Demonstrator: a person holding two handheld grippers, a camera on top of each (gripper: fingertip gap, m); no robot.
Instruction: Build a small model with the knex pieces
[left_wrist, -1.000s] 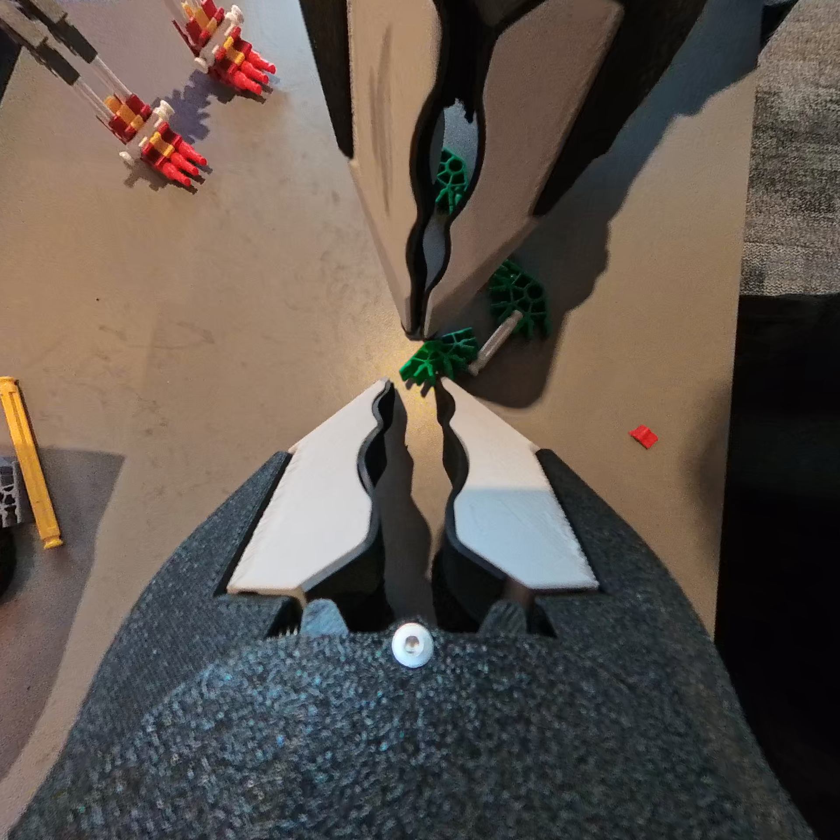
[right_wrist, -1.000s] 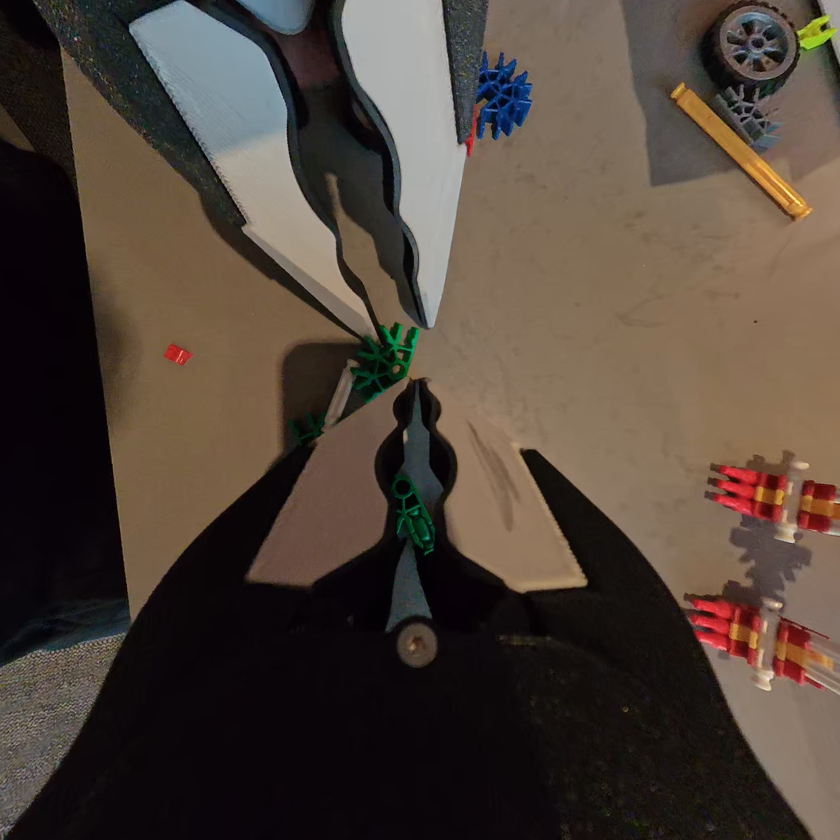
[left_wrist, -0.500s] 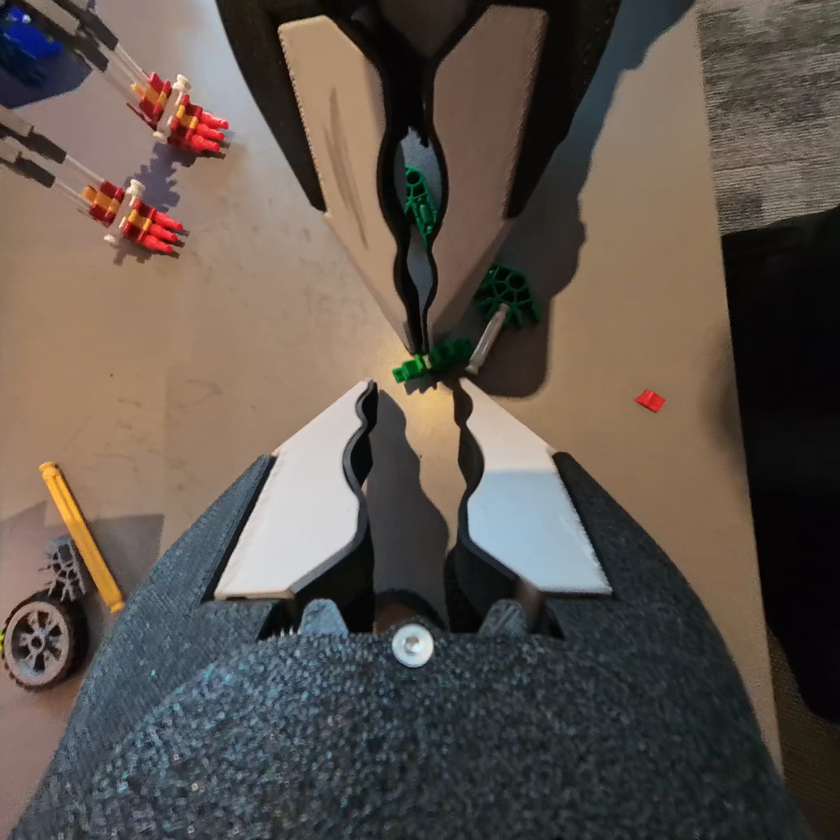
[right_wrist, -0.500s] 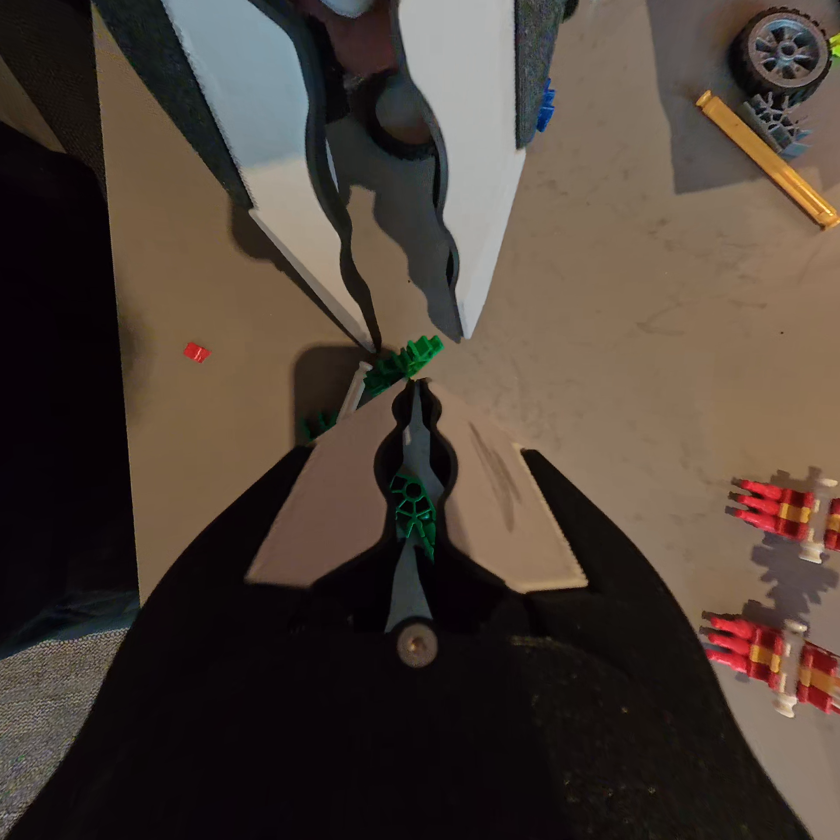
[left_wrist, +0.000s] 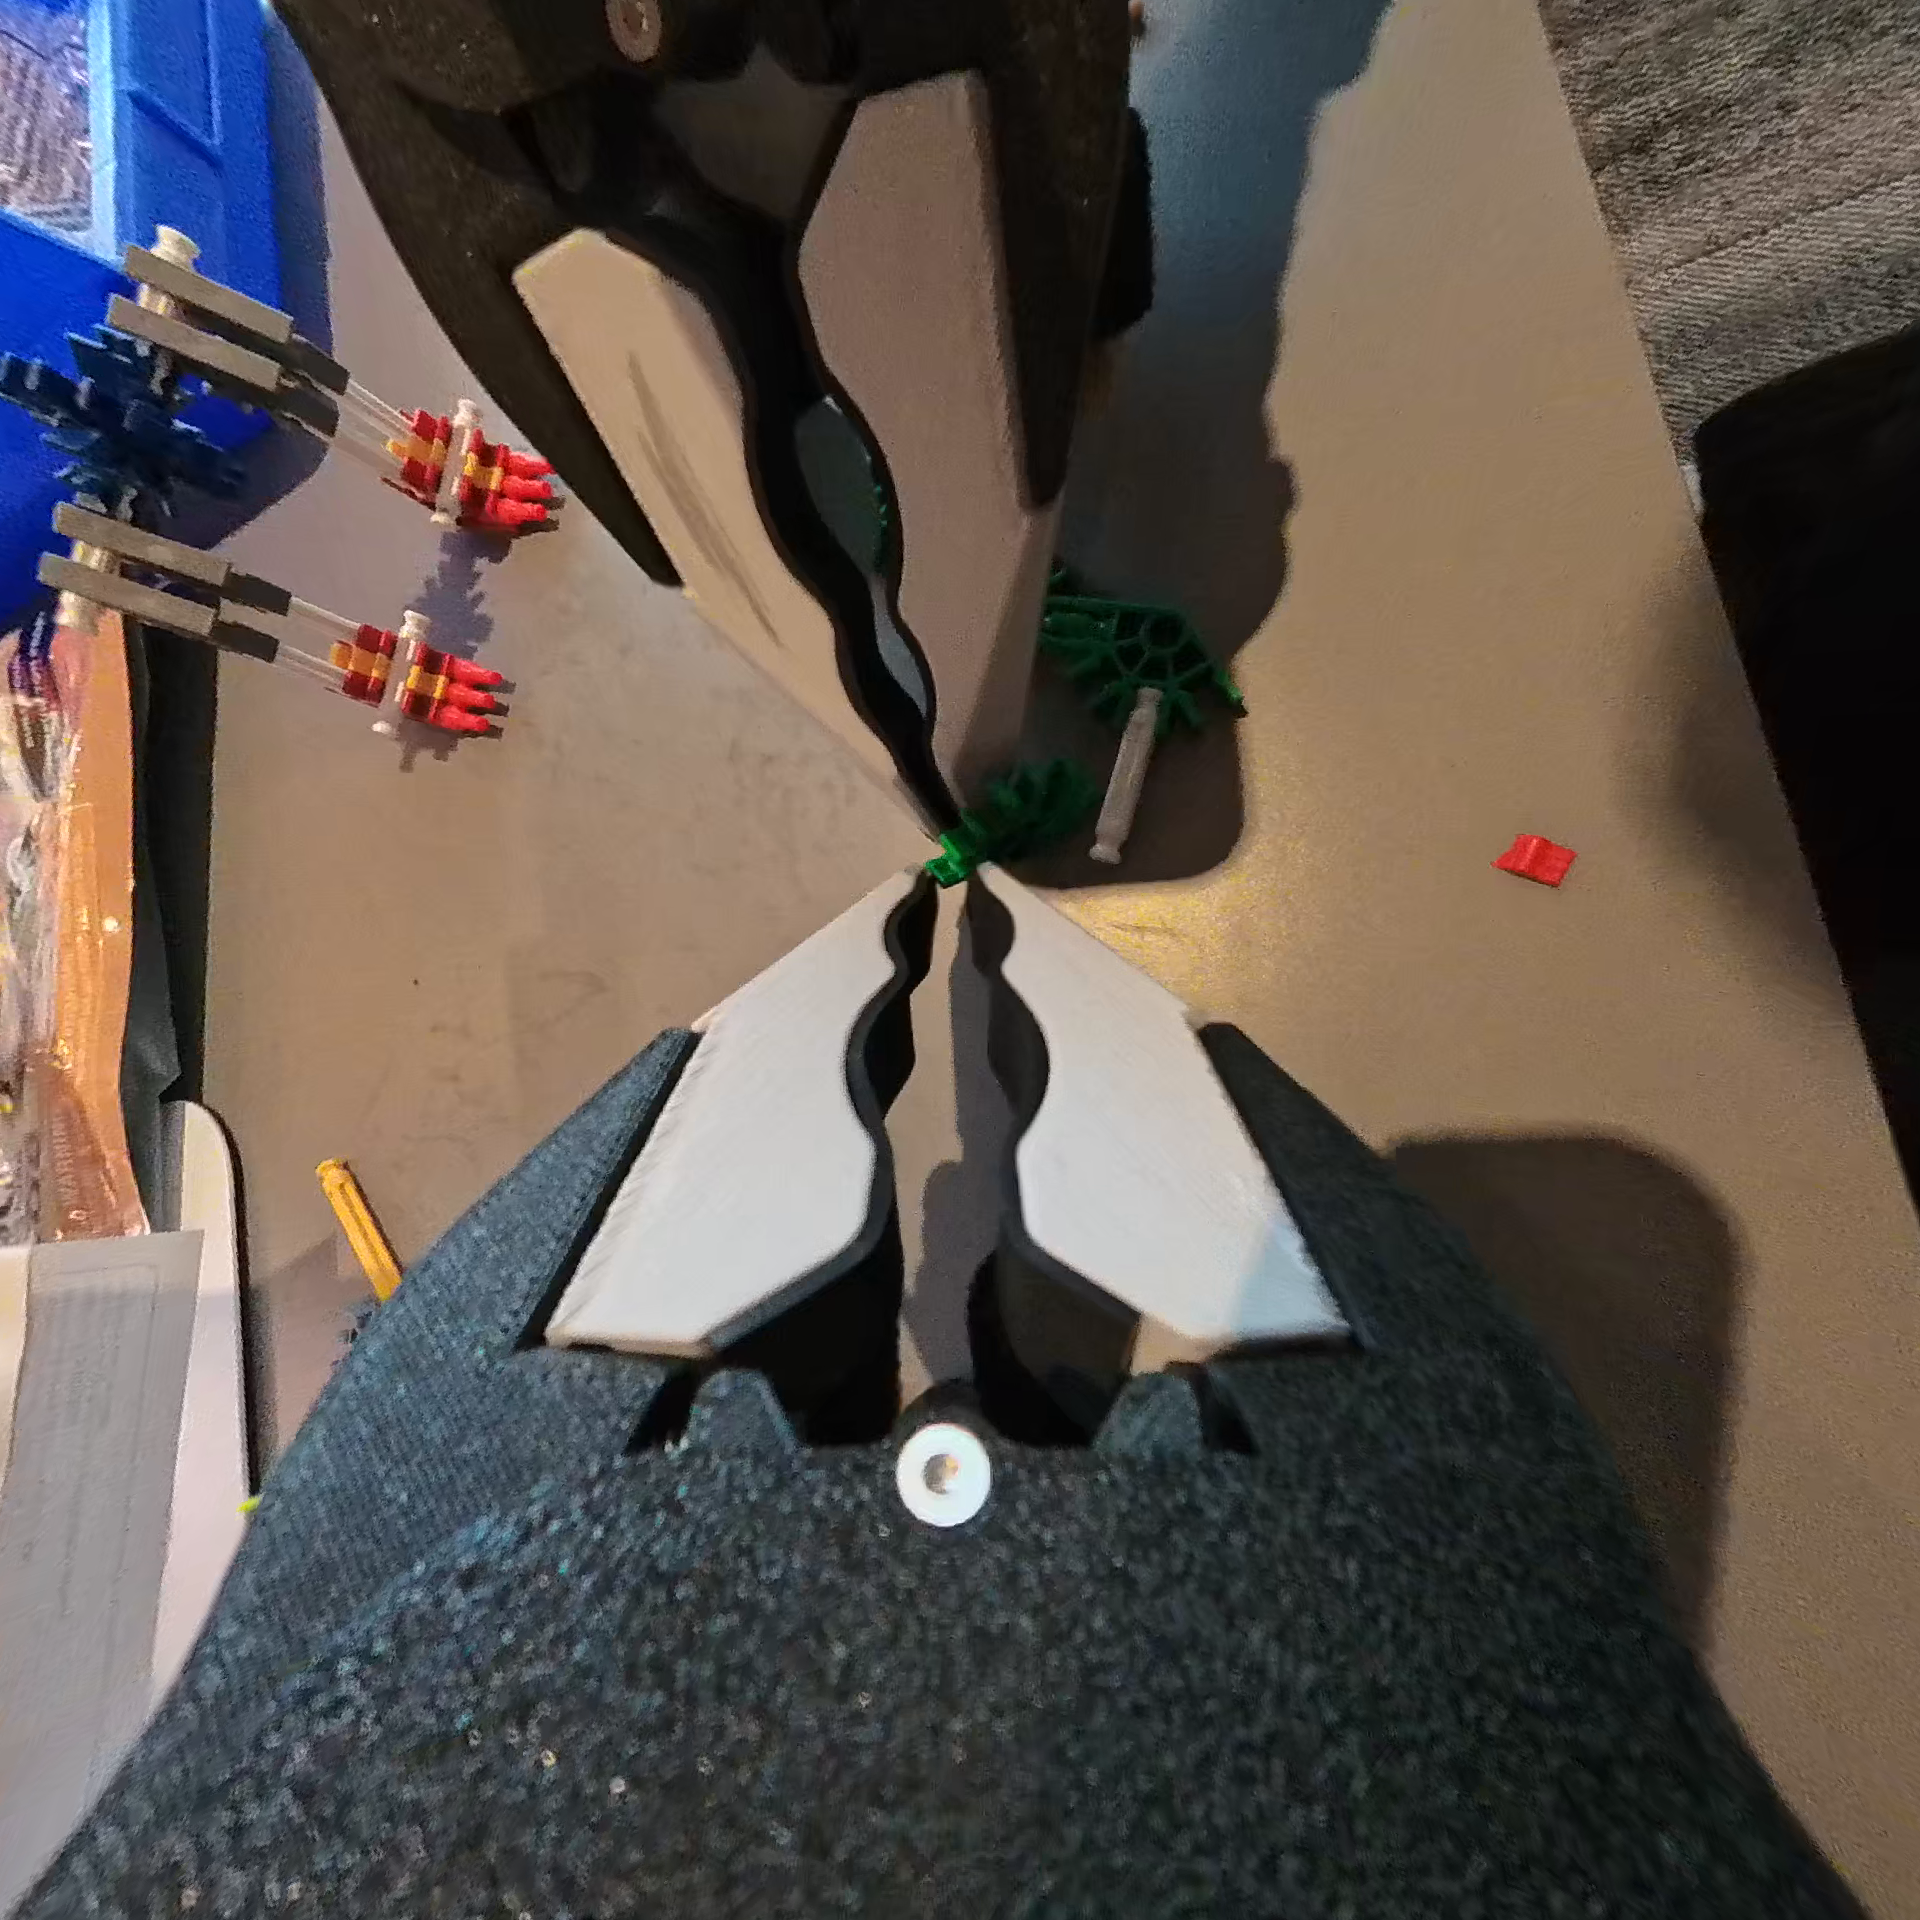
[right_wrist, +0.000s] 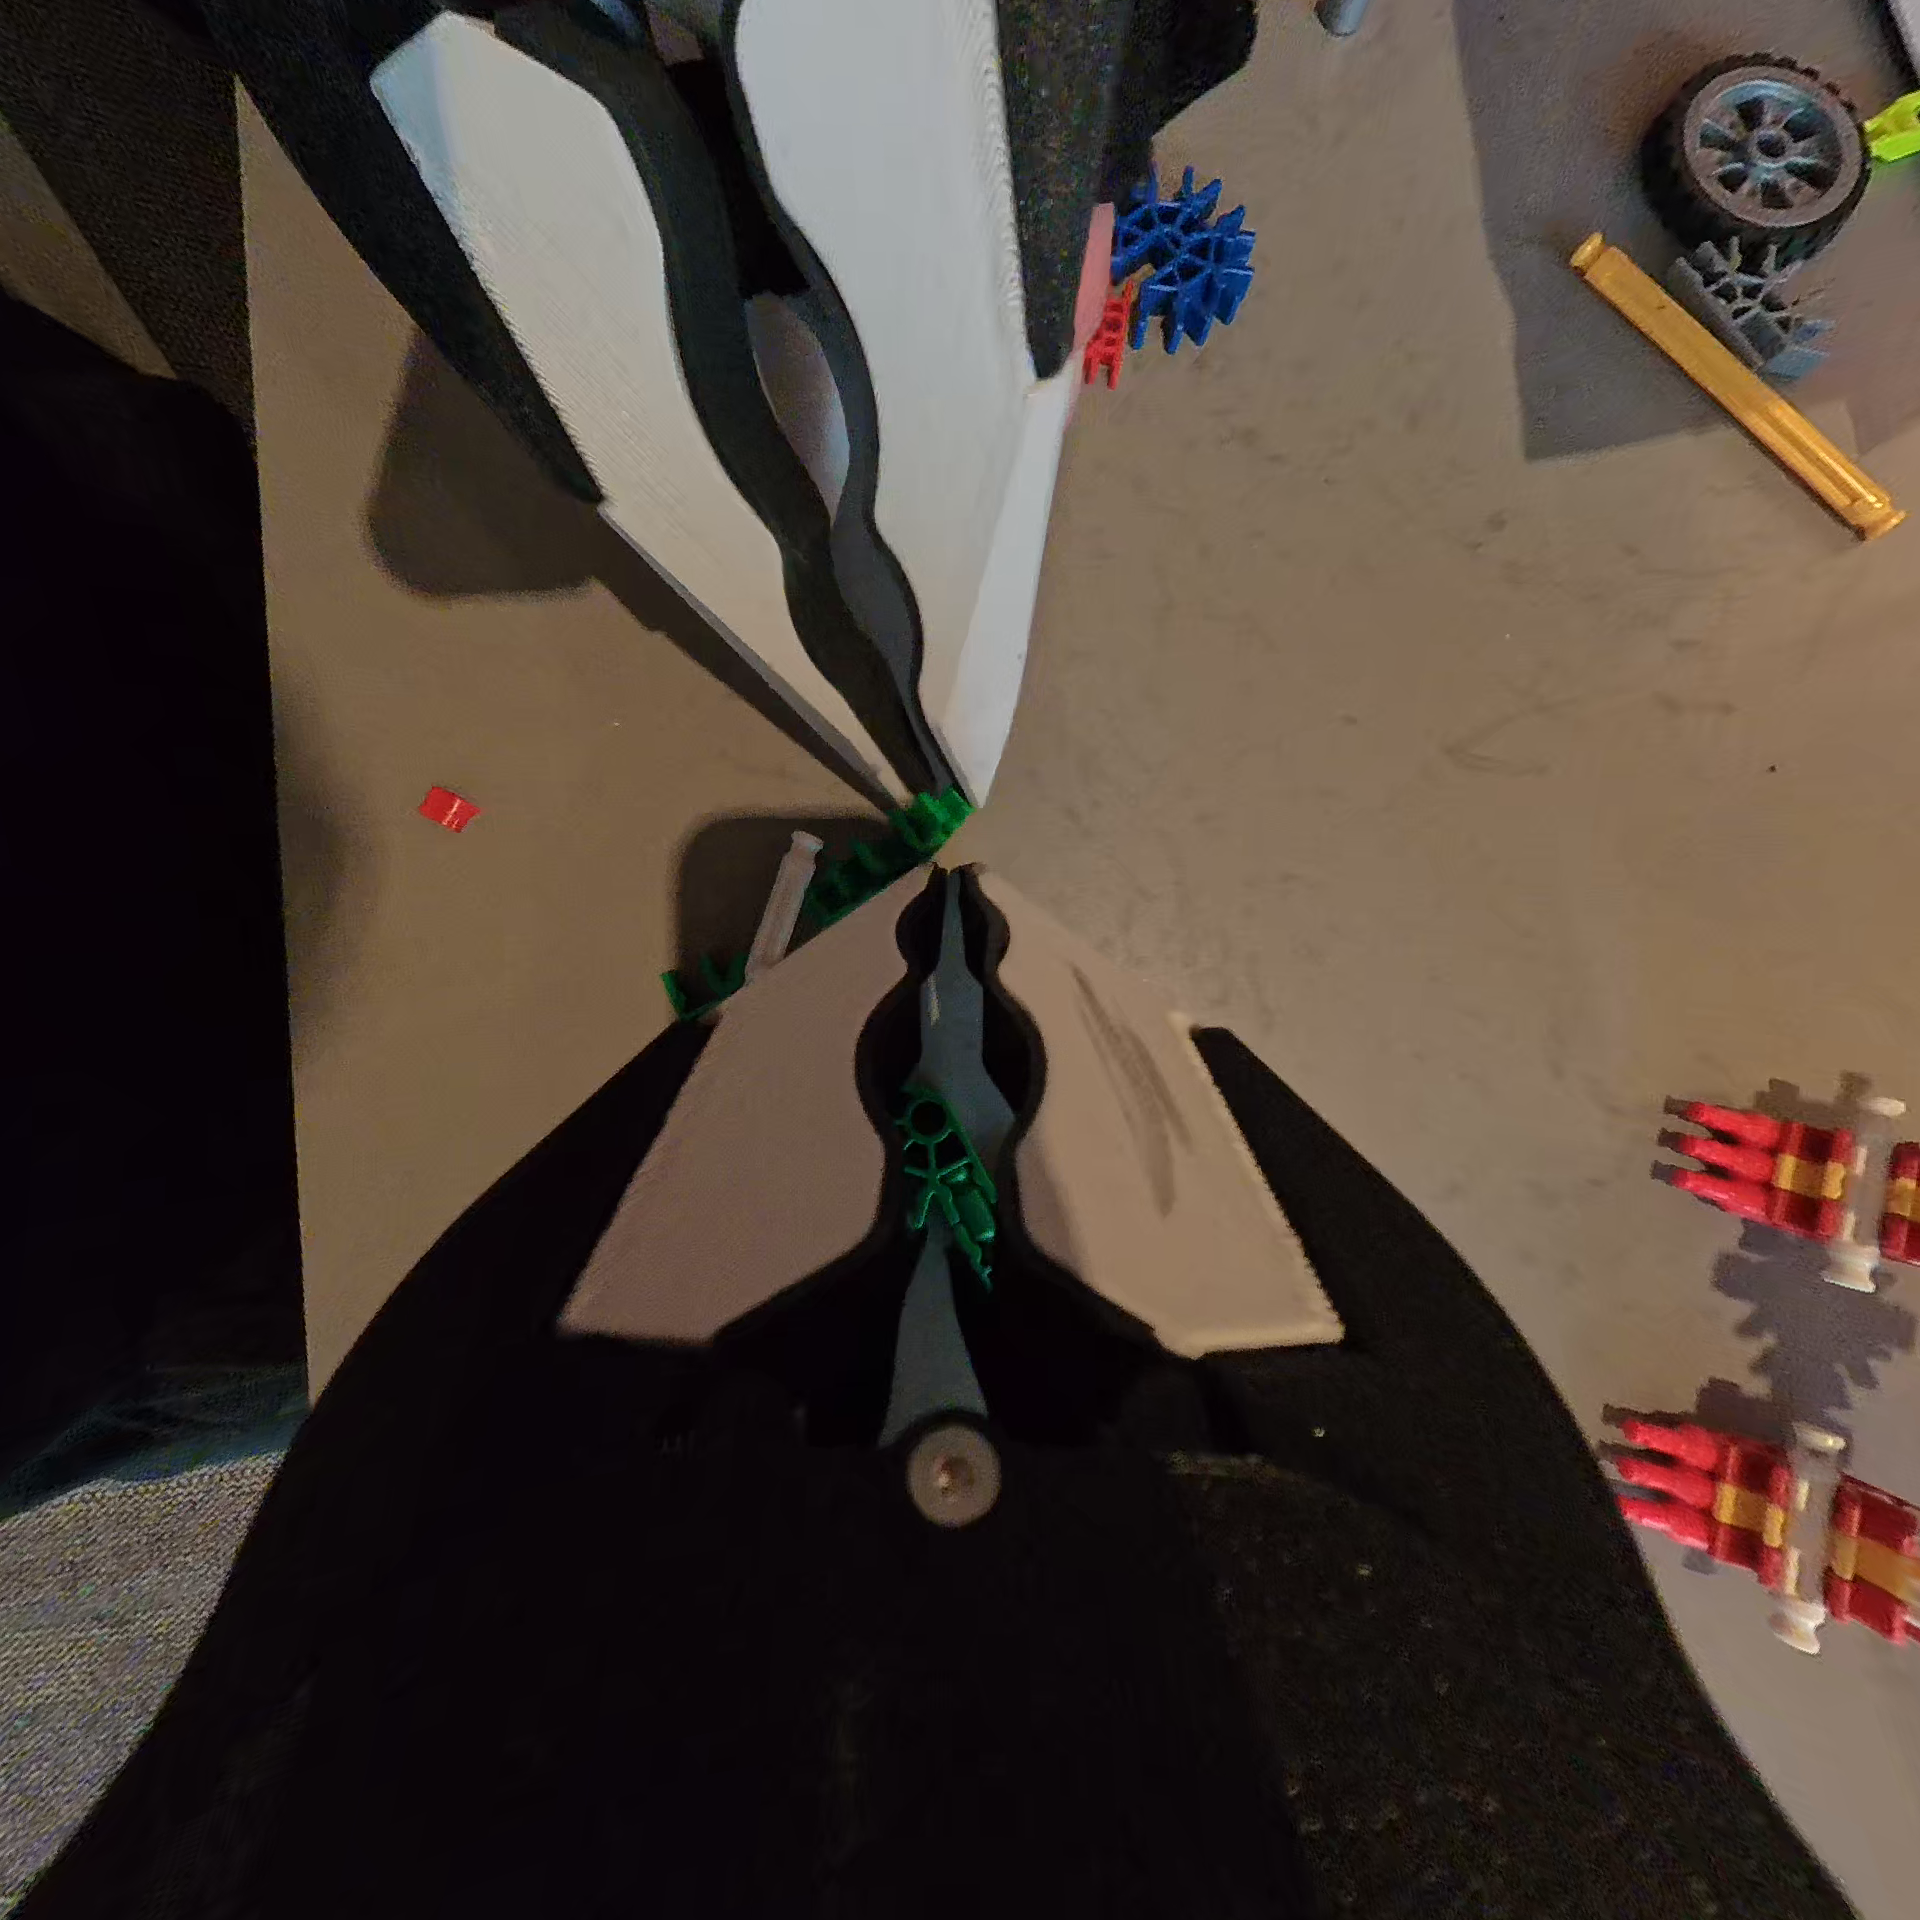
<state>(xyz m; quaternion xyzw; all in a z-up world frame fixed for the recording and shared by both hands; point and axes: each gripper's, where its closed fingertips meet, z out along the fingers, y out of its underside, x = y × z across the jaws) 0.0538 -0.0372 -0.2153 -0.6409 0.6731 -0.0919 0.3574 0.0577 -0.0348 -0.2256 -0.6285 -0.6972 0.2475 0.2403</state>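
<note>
**A:** Brown tabletop (left_wrist: 520, 935) is seen under both grippers. What is found along its left edge?

**B:** A blue bin (left_wrist: 208, 156) is seen past that edge, and two red-and-yellow assemblies (left_wrist: 468, 483) are laid just inside it. A yellow rod (left_wrist: 358, 1231) is partly hidden by the left gripper's body.

**A:** And toward the middle?

**B:** The left gripper (left_wrist: 951, 883) is closed to a narrow gap, and a green connector (left_wrist: 1023, 805) is pinched at its very tip. It is met tip to tip by the right gripper (right_wrist: 948, 878) from the opposite side. That one's jaws are pressed together, with a small green piece (right_wrist: 945, 1174) clamped deep between them.

**A:** What is noted nearer the right edge?

**B:** A white rod (left_wrist: 1127, 769) is seen touching a second green connector (left_wrist: 1132, 665), and both are lying just beside the pinched one. A red chip (left_wrist: 1536, 860) is seen alone, close to the right edge.
</note>
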